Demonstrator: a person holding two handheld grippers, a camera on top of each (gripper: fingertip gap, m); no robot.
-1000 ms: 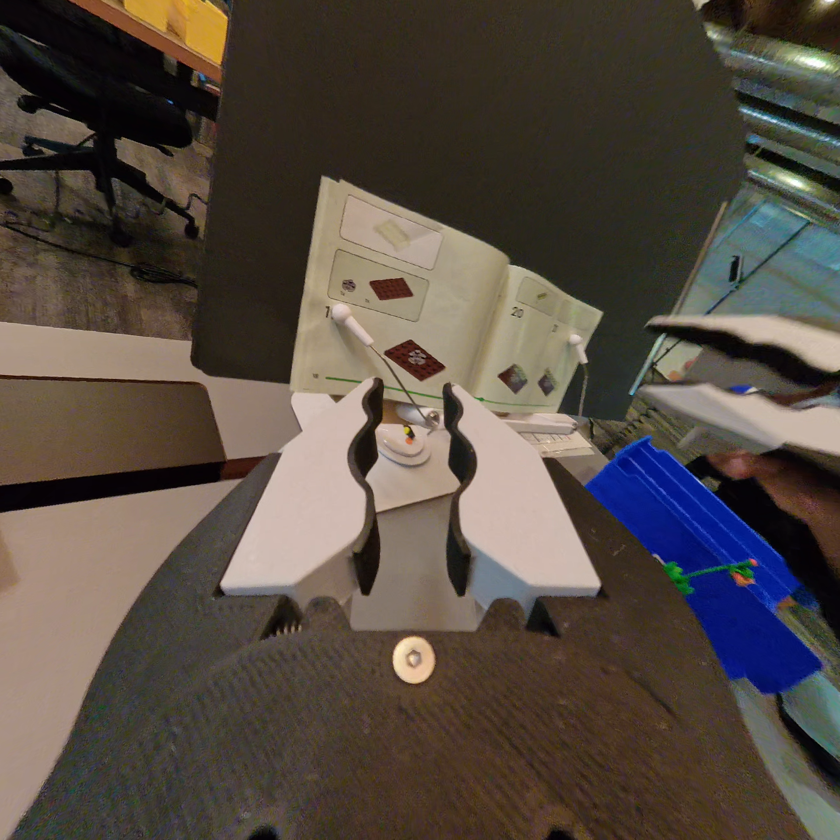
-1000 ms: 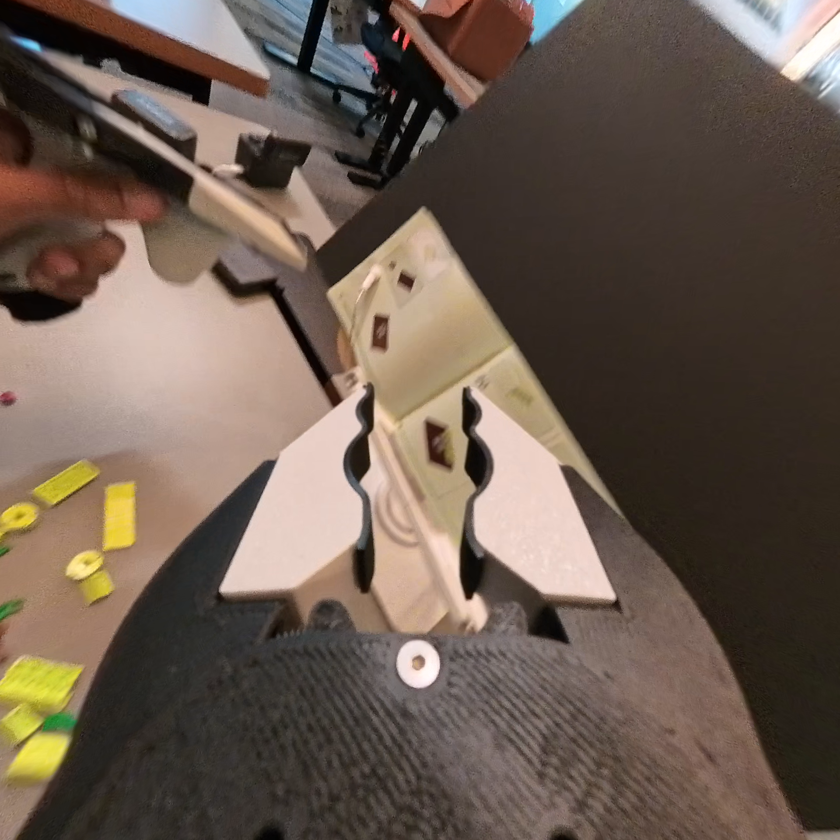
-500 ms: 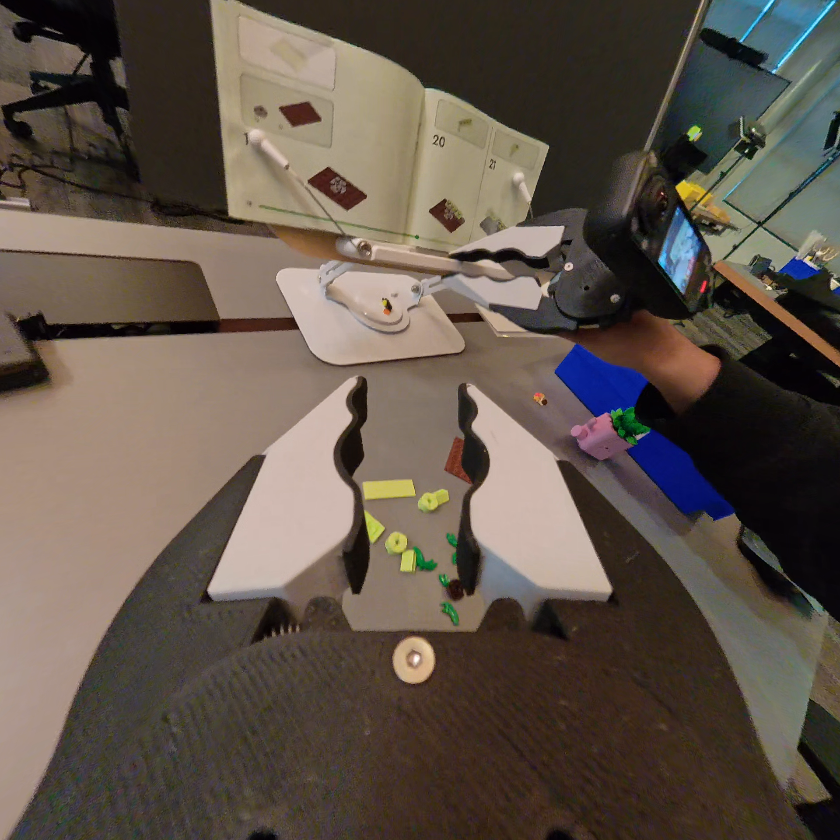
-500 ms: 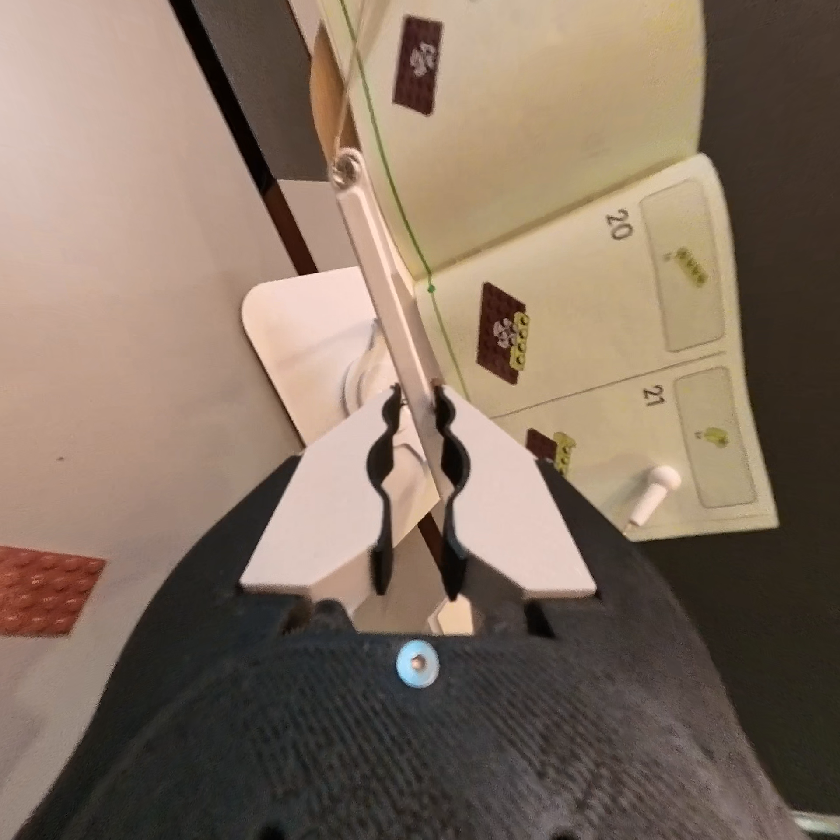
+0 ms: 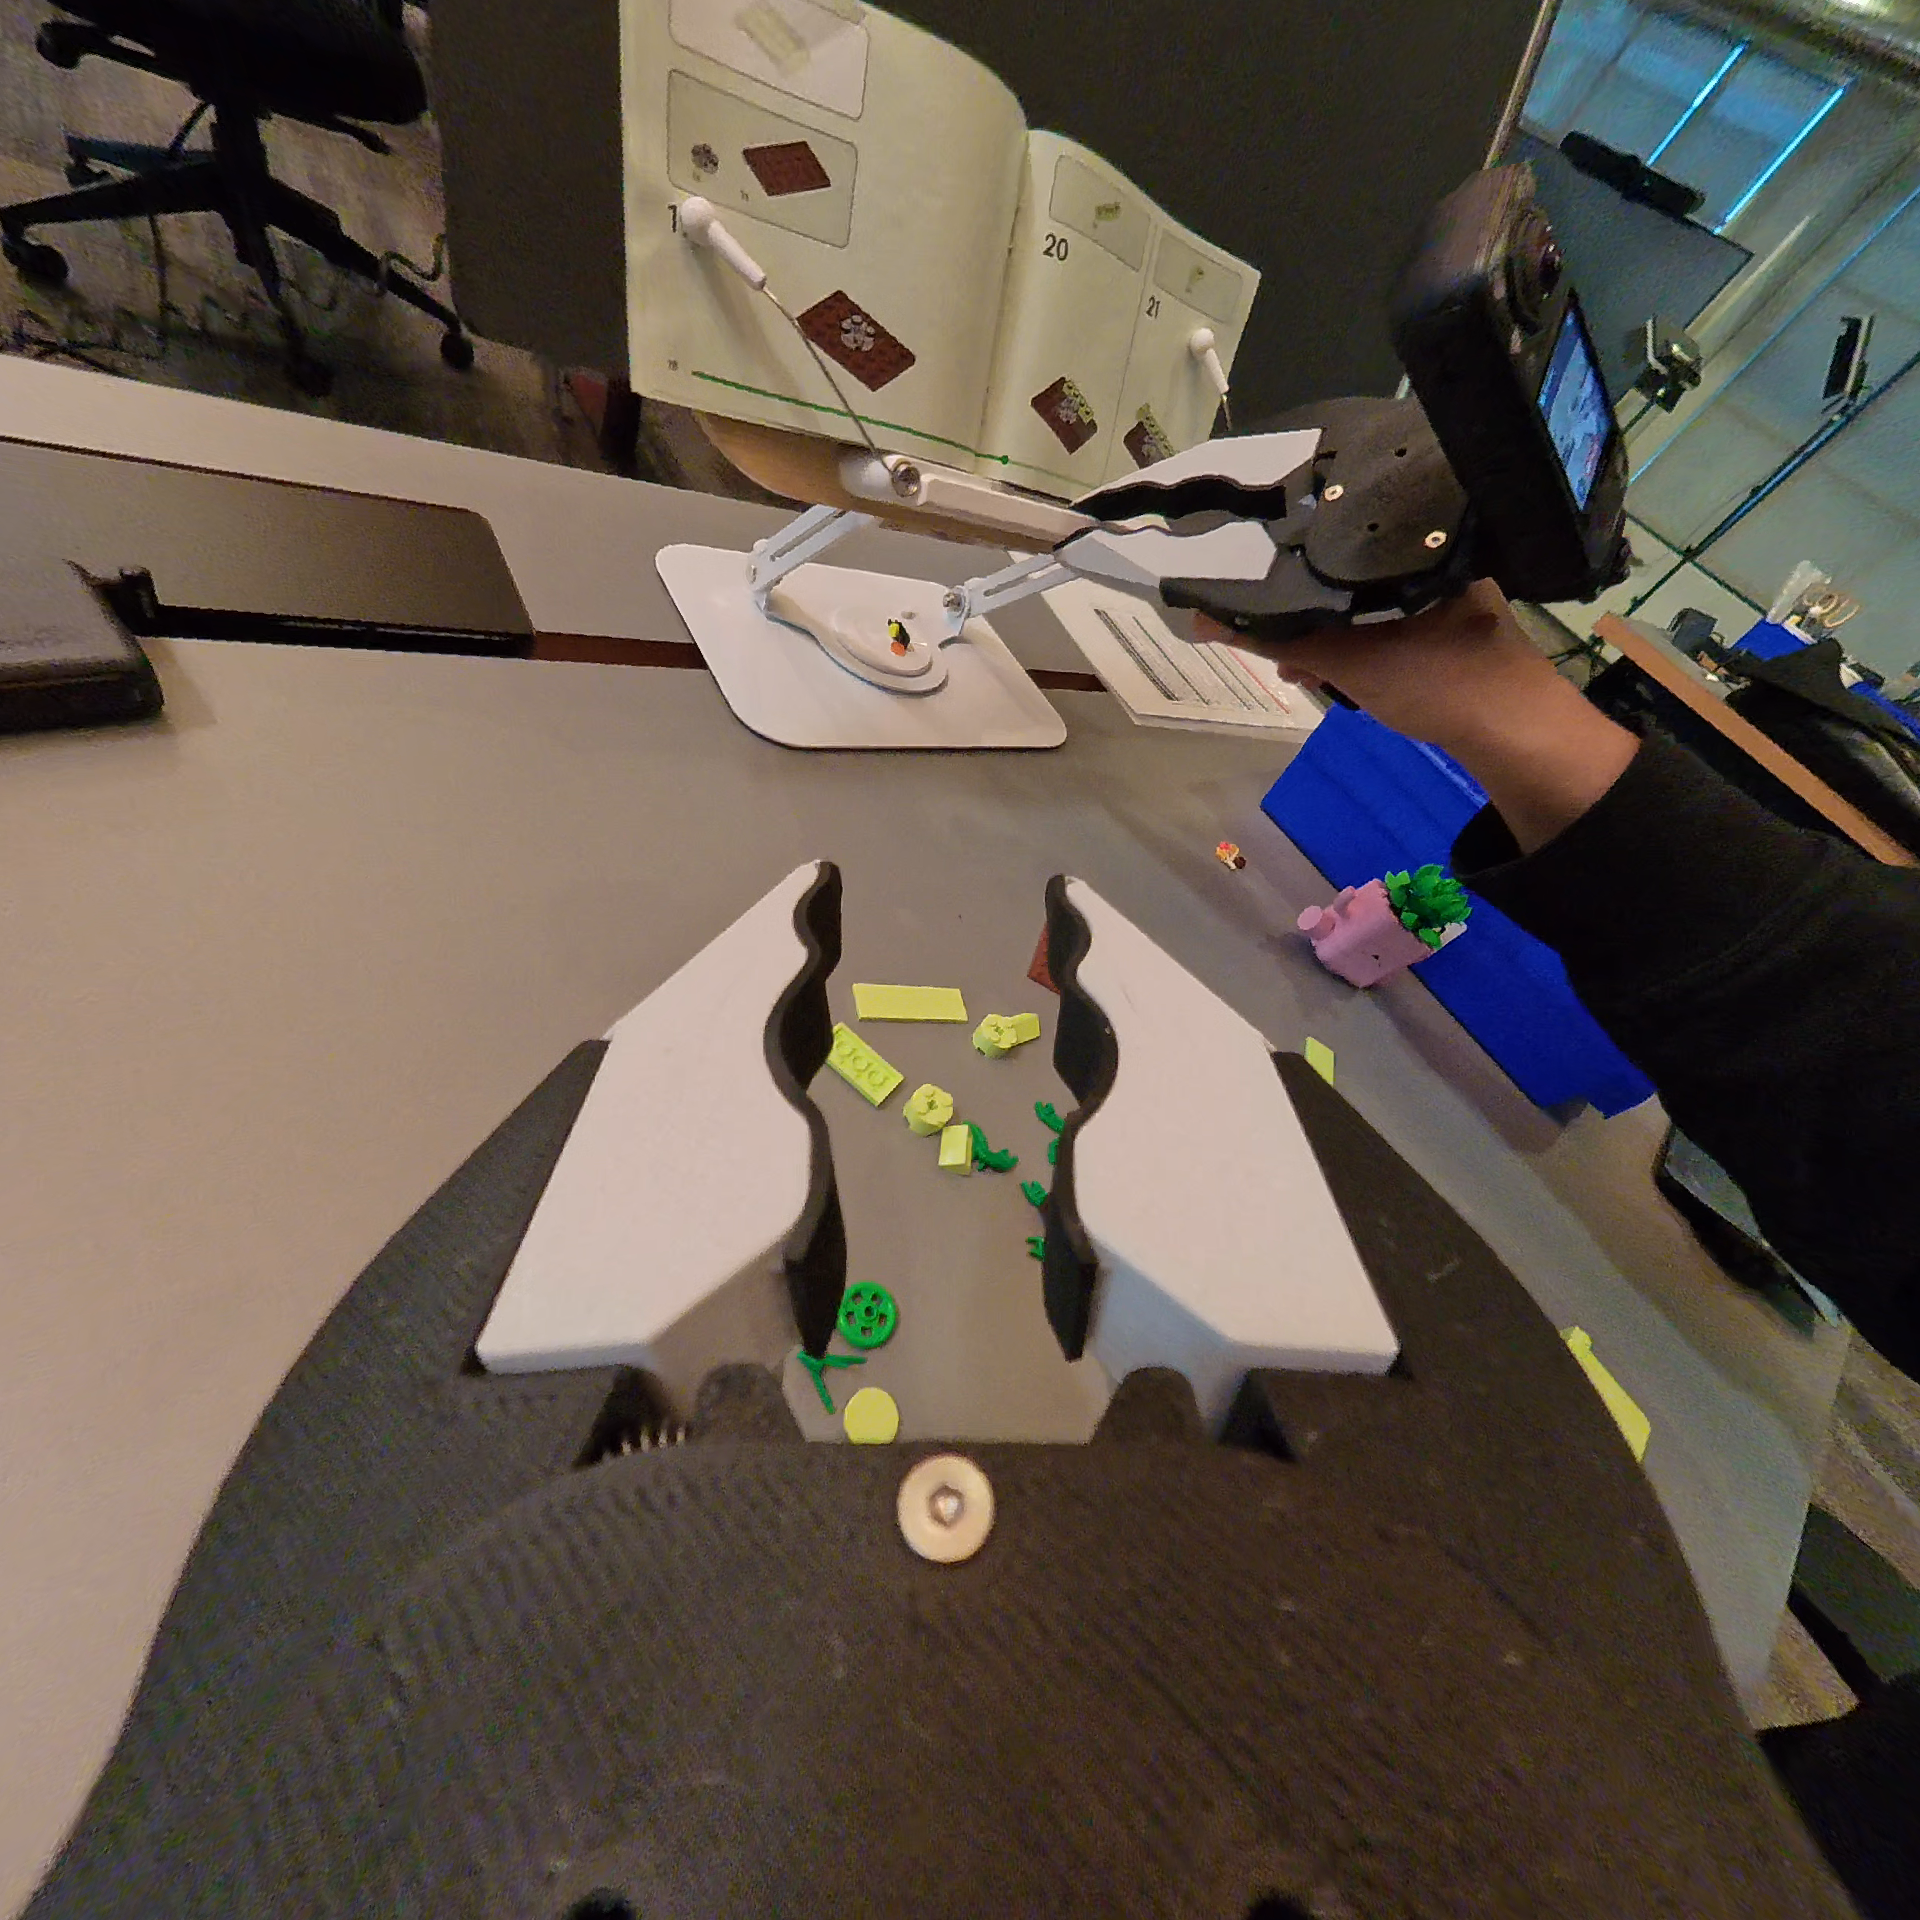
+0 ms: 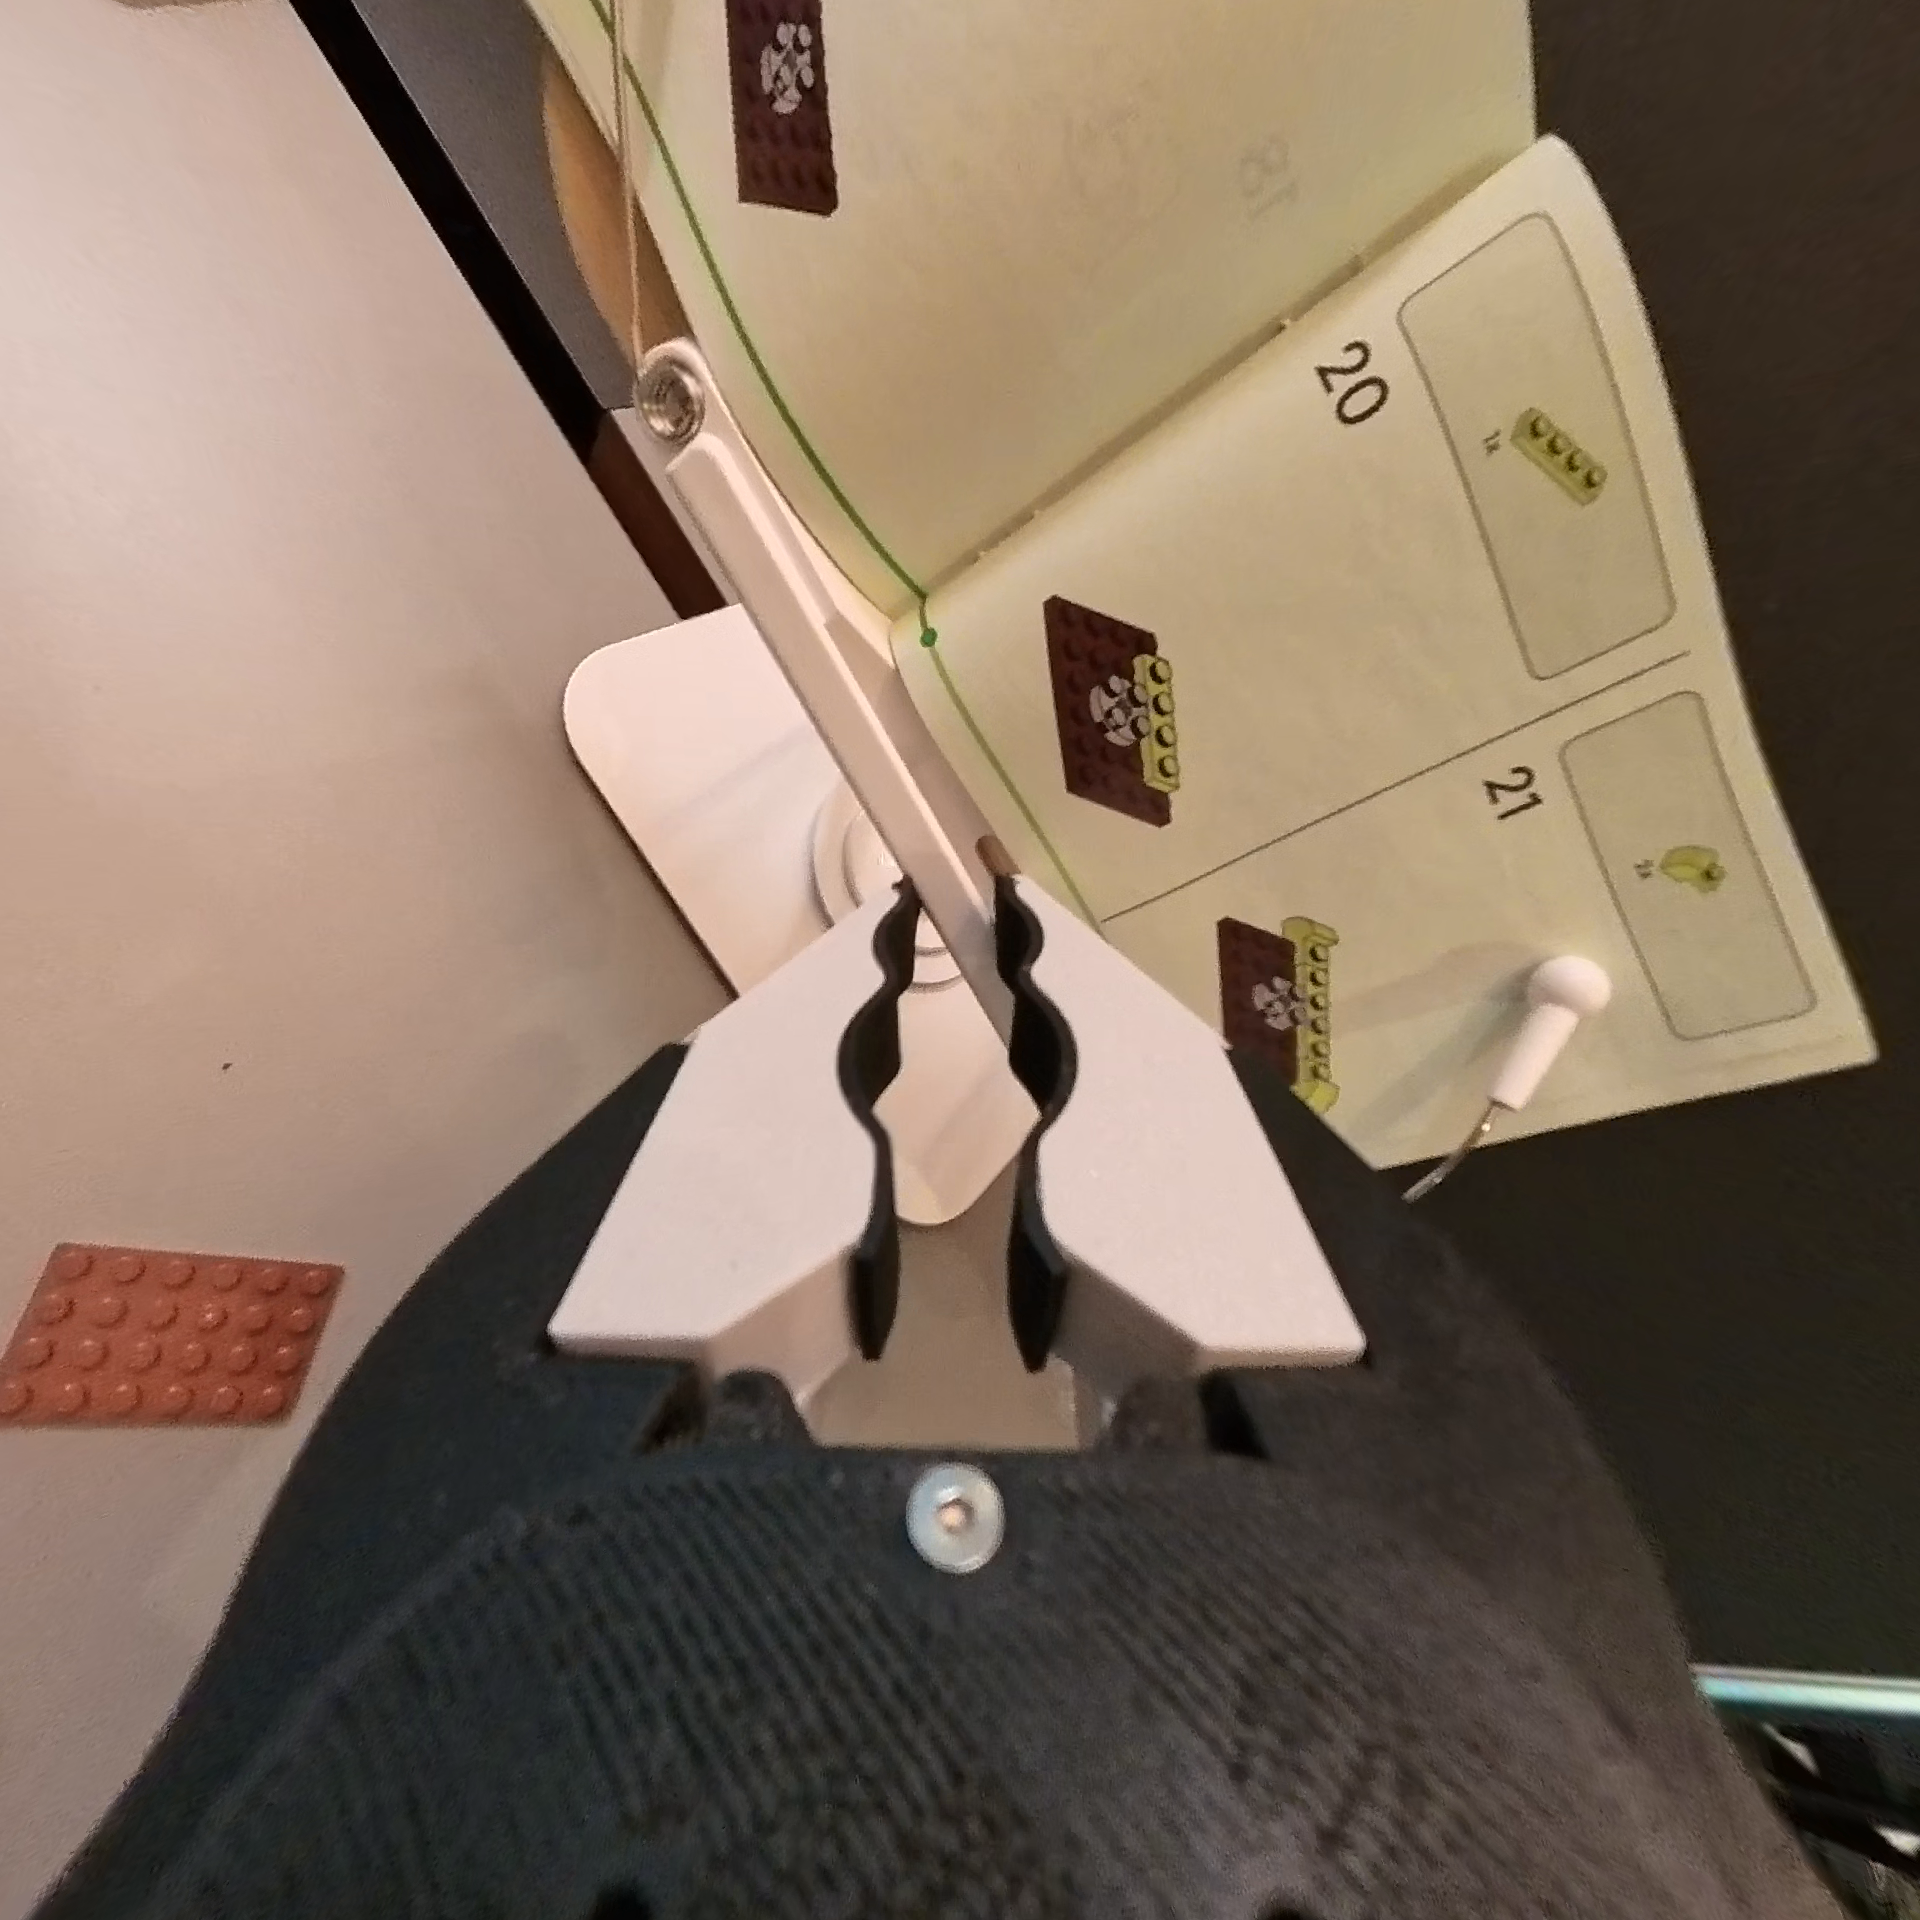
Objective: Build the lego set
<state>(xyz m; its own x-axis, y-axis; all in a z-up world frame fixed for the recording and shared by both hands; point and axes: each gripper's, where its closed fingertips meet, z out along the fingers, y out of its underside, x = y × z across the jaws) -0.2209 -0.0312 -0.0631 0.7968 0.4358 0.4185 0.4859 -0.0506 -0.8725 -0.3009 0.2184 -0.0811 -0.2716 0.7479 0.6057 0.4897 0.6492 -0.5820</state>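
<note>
My left gripper [image 5: 938,883] is open and empty above the grey table. Several lime and green Lego pieces lie below it: a lime tile [image 5: 909,1003], a lime plate [image 5: 864,1075] and a green wheel [image 5: 865,1314]. A brown studded plate [image 6: 171,1335] lies flat on the table. The open instruction booklet [image 5: 914,208] rests on a white stand [image 5: 831,675]. My right gripper [image 6: 953,894] is tipped on its side, its fingers closed around the stand's white ledge bar [image 6: 821,665]. It also shows in the left wrist view [image 5: 1081,509].
A pink build with green leaves [image 5: 1377,930] stands beside a blue bin [image 5: 1403,821] at the right. A person's sleeve [image 5: 1714,987] reaches over the bin. A black device [image 5: 62,665] lies at the far left. A dark panel [image 5: 1299,104] stands behind the booklet. From either gripper's tips it is about 20 cm to the lime tile [image 5: 909,1003]. To the brown studded plate [image 6: 171,1335]: right tips about 20 cm, left tips about 25 cm.
My left gripper has tipped down from facing the booklet to over the loose pieces. My right gripper has moved to the book stand, and its fingers have narrowed around the ledge bar.
</note>
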